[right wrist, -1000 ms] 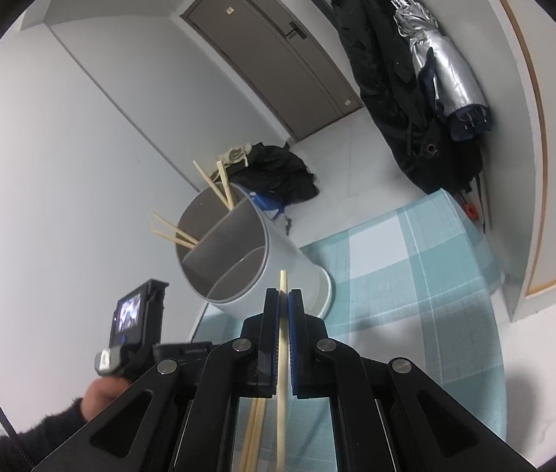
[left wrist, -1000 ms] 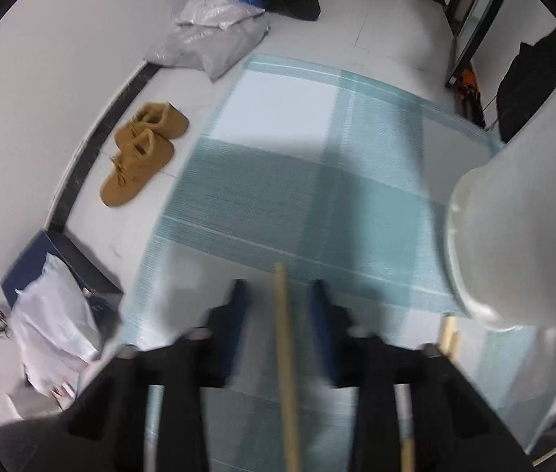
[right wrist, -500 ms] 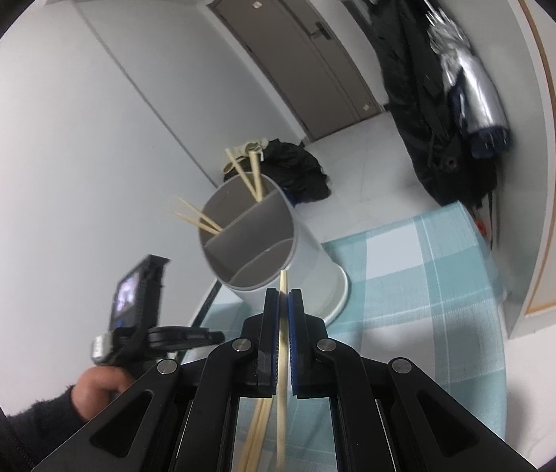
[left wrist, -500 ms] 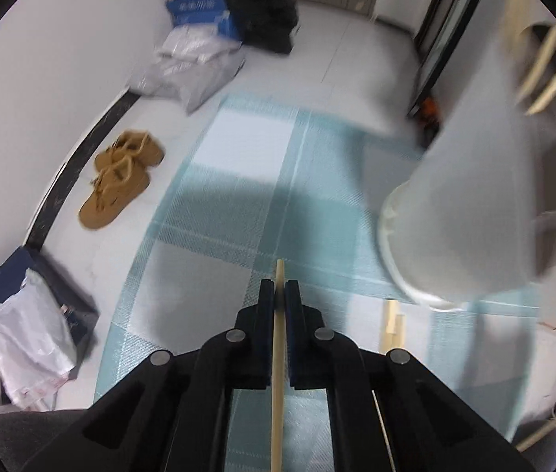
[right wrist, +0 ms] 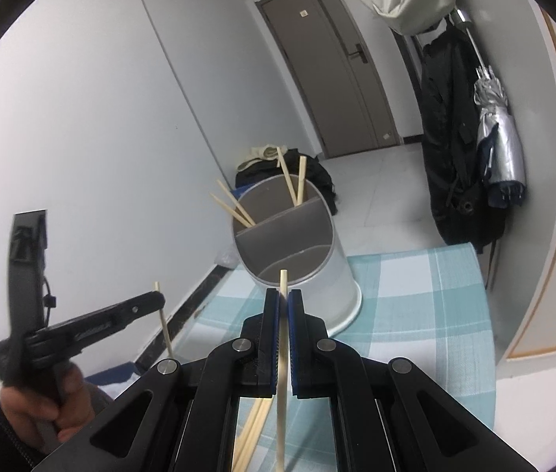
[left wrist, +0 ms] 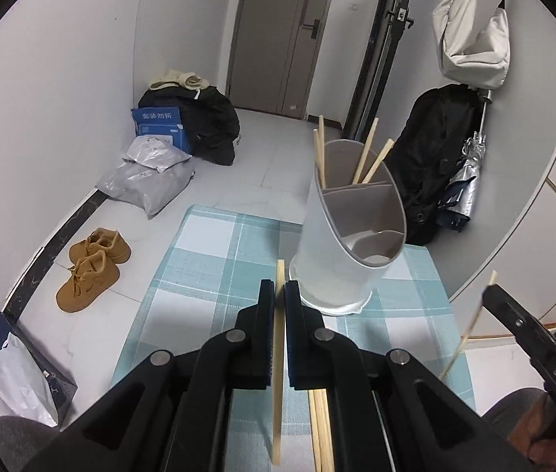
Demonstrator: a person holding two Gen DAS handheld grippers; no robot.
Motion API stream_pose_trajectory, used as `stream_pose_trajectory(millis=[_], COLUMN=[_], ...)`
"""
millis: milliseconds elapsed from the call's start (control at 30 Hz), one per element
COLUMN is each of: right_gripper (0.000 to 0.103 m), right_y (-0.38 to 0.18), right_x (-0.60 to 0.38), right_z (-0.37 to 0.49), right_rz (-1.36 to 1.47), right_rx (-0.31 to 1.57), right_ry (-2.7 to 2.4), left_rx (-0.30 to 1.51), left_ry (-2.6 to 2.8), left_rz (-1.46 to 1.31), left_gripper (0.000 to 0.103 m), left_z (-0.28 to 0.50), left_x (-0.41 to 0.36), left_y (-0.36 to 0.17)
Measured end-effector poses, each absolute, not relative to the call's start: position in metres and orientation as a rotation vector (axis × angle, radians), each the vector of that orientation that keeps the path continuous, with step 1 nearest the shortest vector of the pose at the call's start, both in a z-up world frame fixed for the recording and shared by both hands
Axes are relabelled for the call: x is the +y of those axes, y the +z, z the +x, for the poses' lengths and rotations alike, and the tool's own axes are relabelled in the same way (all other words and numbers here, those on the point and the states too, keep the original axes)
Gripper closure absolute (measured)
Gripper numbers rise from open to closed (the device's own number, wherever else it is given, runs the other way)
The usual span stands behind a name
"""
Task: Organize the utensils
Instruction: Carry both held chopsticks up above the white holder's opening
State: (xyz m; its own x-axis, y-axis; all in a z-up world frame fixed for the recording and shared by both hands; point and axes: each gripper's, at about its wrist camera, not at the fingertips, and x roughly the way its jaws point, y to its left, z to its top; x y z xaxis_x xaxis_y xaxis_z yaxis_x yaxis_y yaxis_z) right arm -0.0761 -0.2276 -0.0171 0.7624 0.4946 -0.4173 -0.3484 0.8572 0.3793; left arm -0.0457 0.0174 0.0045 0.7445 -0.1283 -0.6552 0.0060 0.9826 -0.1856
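A white utensil holder (left wrist: pixel 341 244) with grey dividers stands on a teal checked cloth (left wrist: pixel 215 275); several wooden chopsticks lean in its far compartments. It also shows in the right wrist view (right wrist: pixel 297 259). My left gripper (left wrist: pixel 279 287) is shut on one chopstick (left wrist: pixel 278 354), raised just left of the holder's base. My right gripper (right wrist: pixel 283 297) is shut on another chopstick (right wrist: pixel 282 354), its tip at the holder's near rim. More loose chopsticks (left wrist: pixel 319 432) lie on the cloth below.
Tan shoes (left wrist: pixel 91 267), grey parcels (left wrist: pixel 148 177), a blue box and a black bag lie on the floor to the left. A black coat (right wrist: pixel 455 137) and a silver umbrella (right wrist: pixel 500 149) hang at the right. A door stands behind.
My left gripper closed on its chopstick and lifted, tilting up from the cloth toward the holder. My right gripper, still shut on its chopstick, moved closer to the holder.
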Motion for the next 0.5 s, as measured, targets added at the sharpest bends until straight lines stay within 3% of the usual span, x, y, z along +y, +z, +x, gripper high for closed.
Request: stream_pose_trajectory(millis=[500], right_gripper=[0.1], right_y=[-0.007], right_x=[-0.212], right_z=[-0.073], right_rz=[0.283], right_rx=[0.502], right_ry=[0.528], left_rx=[0.746], left_ry=[-0.162], left_rz=[-0.225], left_gripper=[0.102], left_z=[-0.056], left_x=[-0.002], left_y=[0.028])
